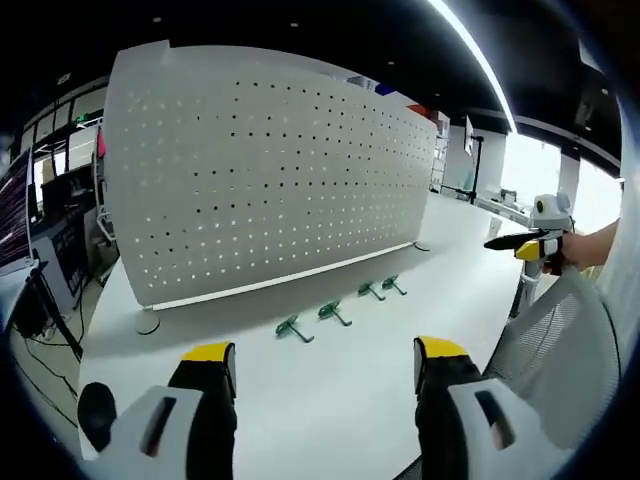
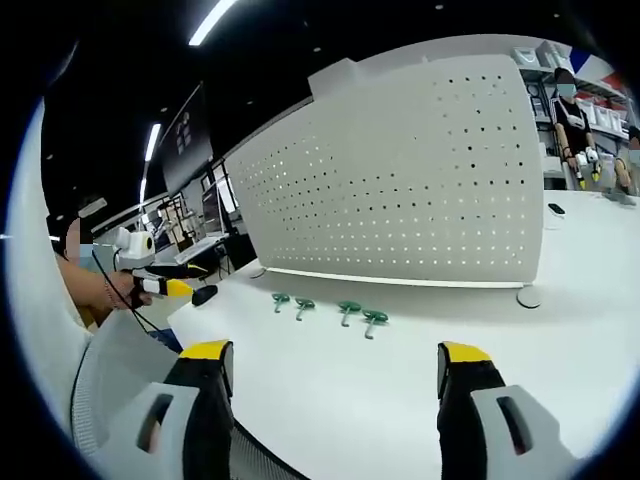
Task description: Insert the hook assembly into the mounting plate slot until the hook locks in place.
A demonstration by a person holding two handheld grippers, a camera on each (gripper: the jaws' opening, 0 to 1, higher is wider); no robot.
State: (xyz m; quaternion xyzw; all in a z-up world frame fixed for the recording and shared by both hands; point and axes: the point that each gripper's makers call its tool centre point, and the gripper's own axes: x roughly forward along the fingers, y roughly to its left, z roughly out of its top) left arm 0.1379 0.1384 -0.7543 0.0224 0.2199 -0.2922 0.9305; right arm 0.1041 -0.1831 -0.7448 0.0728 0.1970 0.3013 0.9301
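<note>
Four green hooks (image 1: 335, 313) lie in a row on the white tabletop (image 1: 330, 400), just before the upright pegboard (image 1: 270, 170). Left gripper (image 1: 328, 362) and right gripper (image 2: 334, 362): fingers wide apart, holding nothing.

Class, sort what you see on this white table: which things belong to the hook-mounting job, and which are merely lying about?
Job:
white perforated metal mounting board
four small green hooks
left claw
right claw

Lying about:
black cables
white mesh chair back
</note>
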